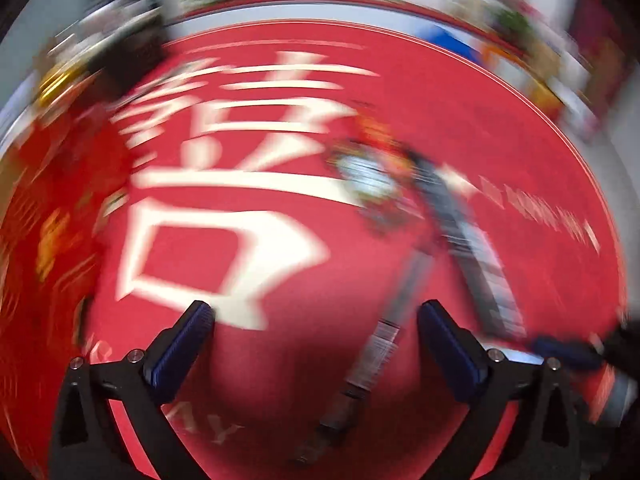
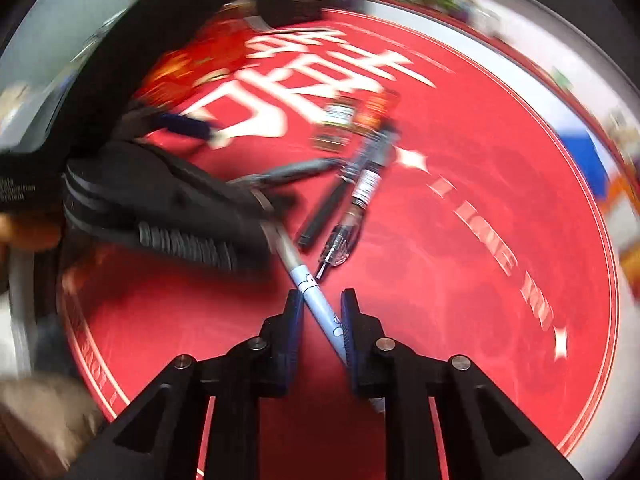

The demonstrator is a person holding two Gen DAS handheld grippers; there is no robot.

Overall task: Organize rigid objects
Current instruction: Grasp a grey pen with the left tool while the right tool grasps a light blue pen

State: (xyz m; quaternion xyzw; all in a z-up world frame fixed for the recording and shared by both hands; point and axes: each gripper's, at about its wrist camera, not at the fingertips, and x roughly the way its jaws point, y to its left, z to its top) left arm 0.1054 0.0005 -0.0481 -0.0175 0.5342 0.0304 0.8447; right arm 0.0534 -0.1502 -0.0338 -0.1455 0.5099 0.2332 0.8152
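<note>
The right claw [image 2: 321,322] grips a pale-blue pen [image 2: 316,300], the left claw [image 1: 316,332] gapes empty, and several pens [image 2: 362,184] lie unsorted on the red mat [image 2: 480,200].

Left wrist view: looking down along the fingers of the left gripper [image 1: 314,320], sitting close above the round red mat [image 1: 460,128], heavily motion-blurred. Right wrist view: looking forward and down along the right gripper [image 2: 320,312], sitting low over the same mat [image 2: 480,208]. Both views are sharing the white lettering [image 1: 224,184] [image 2: 304,80] and the pen cluster [image 1: 460,216] [image 2: 352,184].
</note>
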